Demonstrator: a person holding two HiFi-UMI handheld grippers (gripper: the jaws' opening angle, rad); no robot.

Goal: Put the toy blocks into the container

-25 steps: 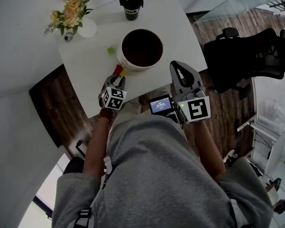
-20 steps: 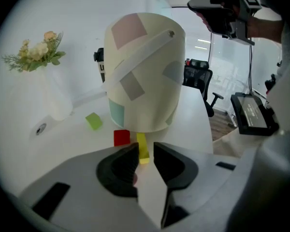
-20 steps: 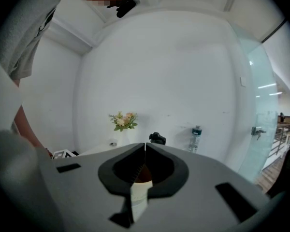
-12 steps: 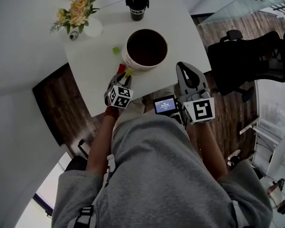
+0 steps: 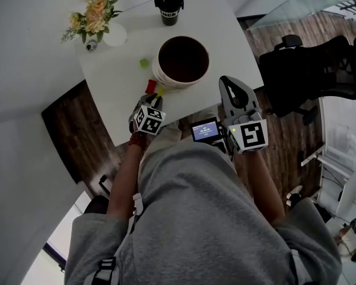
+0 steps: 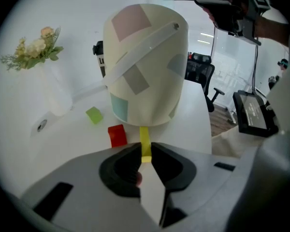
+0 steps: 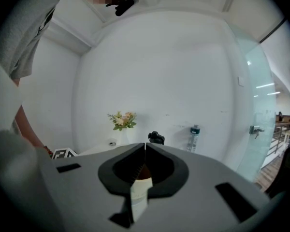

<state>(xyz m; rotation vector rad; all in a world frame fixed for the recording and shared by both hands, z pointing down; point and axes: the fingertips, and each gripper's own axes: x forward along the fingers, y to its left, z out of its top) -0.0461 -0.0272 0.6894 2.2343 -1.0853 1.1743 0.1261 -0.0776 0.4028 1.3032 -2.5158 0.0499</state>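
Observation:
A cream bucket-shaped container (image 5: 161,76) stands on the white table (image 5: 107,82). To its left lie a green block (image 5: 145,63), a red block (image 5: 150,86) and a thin yellow block (image 5: 161,91). My left gripper (image 5: 155,100) sits low at the container's near-left side. In the left gripper view its jaws are closing on the yellow block (image 6: 145,141), which lies between the tips of the left gripper (image 6: 145,151) and touches both. The red block (image 6: 117,135) and green block (image 6: 94,115) lie left of it, before the container (image 6: 147,66). My right gripper (image 5: 230,85) hovers shut and empty over the table's near-right edge.
At the table's far side stand a black cup (image 5: 169,8) and a vase of flowers (image 5: 93,16). A small screen device (image 5: 204,130) hangs at my waist. A black office chair (image 5: 311,70) stands to the right on the wooden floor. The right gripper (image 7: 145,146) faces a white wall.
The left gripper has stayed at the blocks beside the container, shifting only slightly. The right gripper has kept its place over the table edge.

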